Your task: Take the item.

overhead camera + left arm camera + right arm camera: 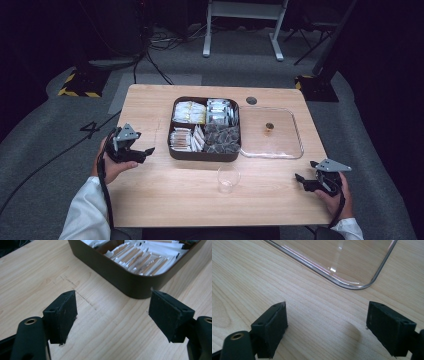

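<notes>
A dark brown divided box (204,155) of packets stands at the middle of the wooden table. My left gripper (148,151) hovers just left of the box, jaws wide apart and empty. In the left gripper view its open jaws (112,315) frame bare wood, with the box's rounded corner (132,287) and white and tan packets (140,260) just ahead. My right gripper (299,181) rests near the table's front right corner, open and empty. In the right gripper view its jaws (327,325) face the corner of a clear lid (352,285). A small clear cup (228,178) stands between the two grippers.
The clear lid (272,150) lies flat to the right of the box, with a small brown knob (269,126) at its middle. A round hole (251,100) is set in the table's far edge. Cables and stand legs lie on the floor behind the table.
</notes>
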Demonstrator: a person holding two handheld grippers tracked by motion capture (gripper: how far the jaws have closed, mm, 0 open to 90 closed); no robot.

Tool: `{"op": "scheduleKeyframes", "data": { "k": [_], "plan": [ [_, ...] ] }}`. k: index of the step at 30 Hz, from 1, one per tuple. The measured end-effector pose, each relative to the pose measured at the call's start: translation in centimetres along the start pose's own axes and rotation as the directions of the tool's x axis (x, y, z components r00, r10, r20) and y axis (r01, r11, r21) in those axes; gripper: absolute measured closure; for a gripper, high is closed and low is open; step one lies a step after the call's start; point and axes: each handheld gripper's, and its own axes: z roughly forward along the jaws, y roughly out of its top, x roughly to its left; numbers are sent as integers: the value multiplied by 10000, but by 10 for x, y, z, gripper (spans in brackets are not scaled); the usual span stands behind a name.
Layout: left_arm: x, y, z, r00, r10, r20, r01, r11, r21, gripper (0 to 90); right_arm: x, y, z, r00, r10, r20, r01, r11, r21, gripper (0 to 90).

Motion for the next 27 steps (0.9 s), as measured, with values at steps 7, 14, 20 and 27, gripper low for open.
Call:
{"op": "scheduleKeyframes", "data": {
  "k": [7,14,20,27],
  "plan": [
    [5,17,9,9997,222,-120,-223,9997,-94,232,0,0,0,10000,5,-6,-5,10000,7,174],
    [9,37,20,9989,456,48,-455,9988,-200,232,0,0,0,10000,2,-3,-2,10000,5,174],
    [10,55,30,9974,686,240,-681,9975,-208,232,0,0,0,10000,-6,1,6,10000,9,174],
    [11,72,45,9953,905,347,-899,9958,-187,242,0,0,0,10000,-10,8,10,10000,-1,174]
  ]
}}
